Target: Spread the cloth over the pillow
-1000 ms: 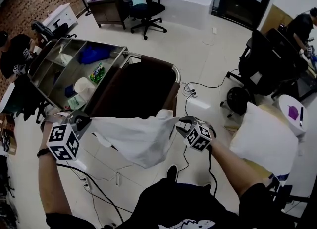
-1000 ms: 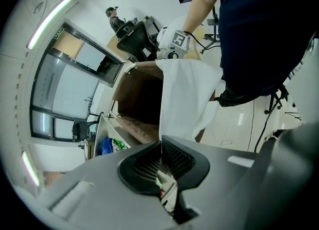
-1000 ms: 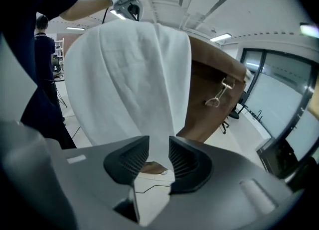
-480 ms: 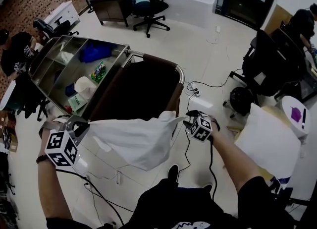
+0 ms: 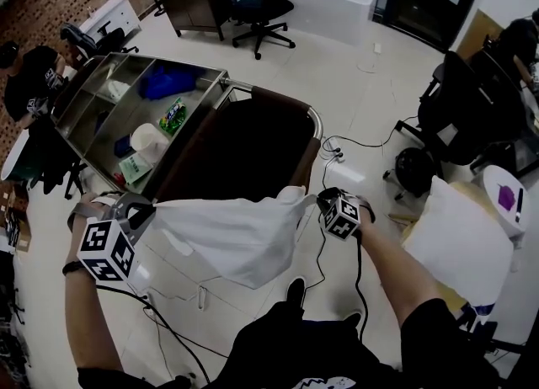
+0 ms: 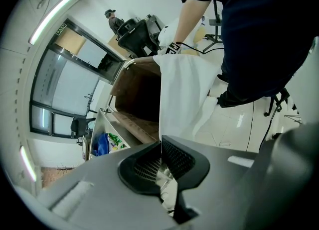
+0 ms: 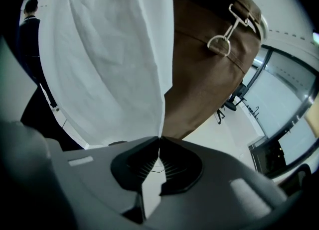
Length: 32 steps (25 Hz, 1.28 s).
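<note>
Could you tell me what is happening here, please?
A person holds a white cloth stretched in the air between two grippers. The left gripper is shut on one end of it, and the right gripper is shut on the opposite corner. The pillow sits off to the person's right, uncovered, so the cloth is not yet spread over it.

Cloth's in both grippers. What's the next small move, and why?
The left gripper is shut on one end of the cloth, and the right gripper has just closed on the other end. The pillow sits off to the right, uncovered. So the next move is probably to swing both hands right toward it, keeping the cloth stretched.
</note>
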Tool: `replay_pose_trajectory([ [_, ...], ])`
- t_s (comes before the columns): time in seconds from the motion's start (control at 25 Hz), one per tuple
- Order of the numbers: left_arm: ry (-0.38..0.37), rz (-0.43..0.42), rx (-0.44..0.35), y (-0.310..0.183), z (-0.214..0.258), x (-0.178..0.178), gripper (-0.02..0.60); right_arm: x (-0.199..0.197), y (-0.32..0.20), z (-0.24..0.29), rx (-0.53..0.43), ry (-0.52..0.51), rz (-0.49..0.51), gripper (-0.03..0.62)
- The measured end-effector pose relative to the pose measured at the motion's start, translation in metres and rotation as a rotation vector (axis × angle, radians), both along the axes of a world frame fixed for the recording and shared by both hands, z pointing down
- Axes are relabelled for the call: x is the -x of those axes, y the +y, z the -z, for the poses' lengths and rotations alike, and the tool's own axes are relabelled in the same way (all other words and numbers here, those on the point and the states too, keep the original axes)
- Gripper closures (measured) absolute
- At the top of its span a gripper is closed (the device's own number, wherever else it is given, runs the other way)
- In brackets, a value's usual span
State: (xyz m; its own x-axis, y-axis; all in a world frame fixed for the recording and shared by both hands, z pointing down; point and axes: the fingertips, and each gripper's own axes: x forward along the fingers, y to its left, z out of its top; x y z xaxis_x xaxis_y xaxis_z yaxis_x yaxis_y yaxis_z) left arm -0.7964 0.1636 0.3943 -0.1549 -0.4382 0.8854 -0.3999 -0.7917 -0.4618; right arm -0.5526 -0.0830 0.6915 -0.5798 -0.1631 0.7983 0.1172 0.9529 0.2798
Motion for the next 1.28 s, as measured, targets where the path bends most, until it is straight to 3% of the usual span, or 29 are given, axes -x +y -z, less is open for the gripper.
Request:
replay_pose_trajectory([
  [0.32, -0.020, -0.039, -0.066, -0.018, 0.013, 0.002, 0.581, -0.024, -0.013, 0.053, -0.044, -0.115, -0.118, 0.583],
  [0.6, -0.012, -0.134, -0.157, -0.057, 0.038, -0.026, 0.581, -0.069, -0.029, 0.135, -0.130, -0.261, -0.249, 0.584],
  [1.0, 0.000, -0.318, -0.255, -0.123, 0.078, -0.104, 0.581, -0.144, -0.039, 0.258, -0.255, -0.467, -0.355, 0.585],
  [1.28, -0.011, -0.427, -0.345, -0.159, 0.122, -0.168, 0.581, -0.217, -0.044, 0.345, -0.401, -0.556, -0.397, 0.585],
])
